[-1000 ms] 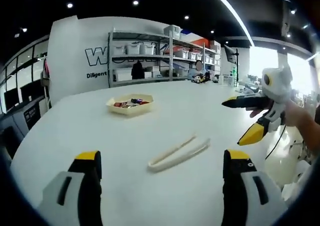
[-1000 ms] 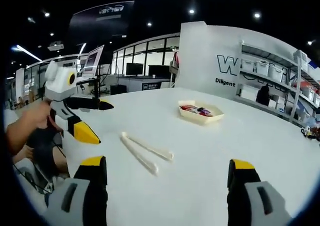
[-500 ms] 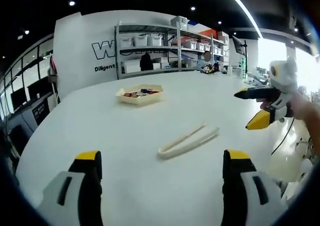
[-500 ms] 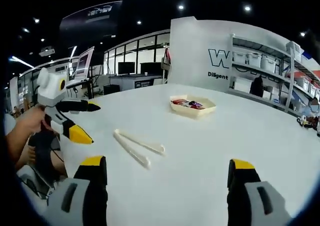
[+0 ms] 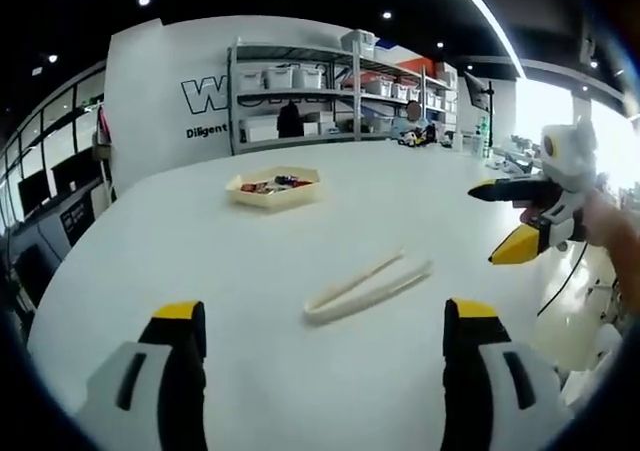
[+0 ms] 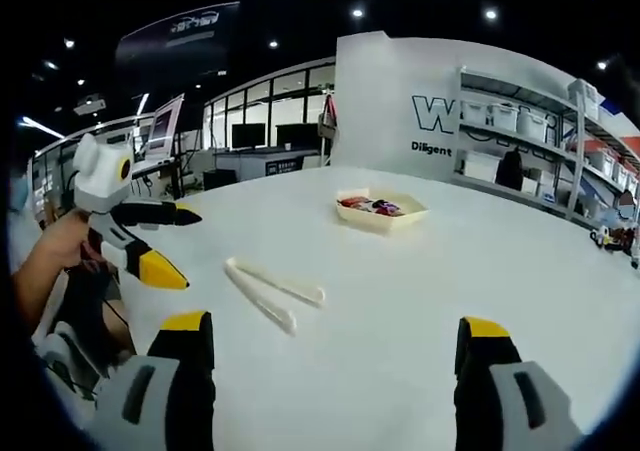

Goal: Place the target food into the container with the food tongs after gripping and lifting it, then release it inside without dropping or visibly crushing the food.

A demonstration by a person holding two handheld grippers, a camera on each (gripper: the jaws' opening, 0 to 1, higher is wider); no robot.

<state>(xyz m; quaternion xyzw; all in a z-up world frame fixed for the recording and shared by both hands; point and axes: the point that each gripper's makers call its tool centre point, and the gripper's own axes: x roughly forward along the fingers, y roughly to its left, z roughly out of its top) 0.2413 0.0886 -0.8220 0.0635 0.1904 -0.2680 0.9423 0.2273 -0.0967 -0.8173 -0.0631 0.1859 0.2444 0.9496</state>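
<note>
Cream food tongs lie flat on the white table, arms spread in a narrow V. Farther back sits a shallow cream tray with red and dark food pieces in it. My left gripper hovers open near the table's front, behind the tongs; it also shows in the right gripper view, held by a hand. My right gripper is open too, and appears at the right of the left gripper view. Nothing is between either pair of jaws.
Metal shelving with white bins stands beyond the table's far edge, beside a white wall with lettering. Desks with monitors line the room behind. A person's forearm reaches in at the left of the right gripper view.
Both cameras shifted slightly, so tongs and tray sit a little differently in each view. The tongs and tray themselves stayed put; both grippers remain open.
</note>
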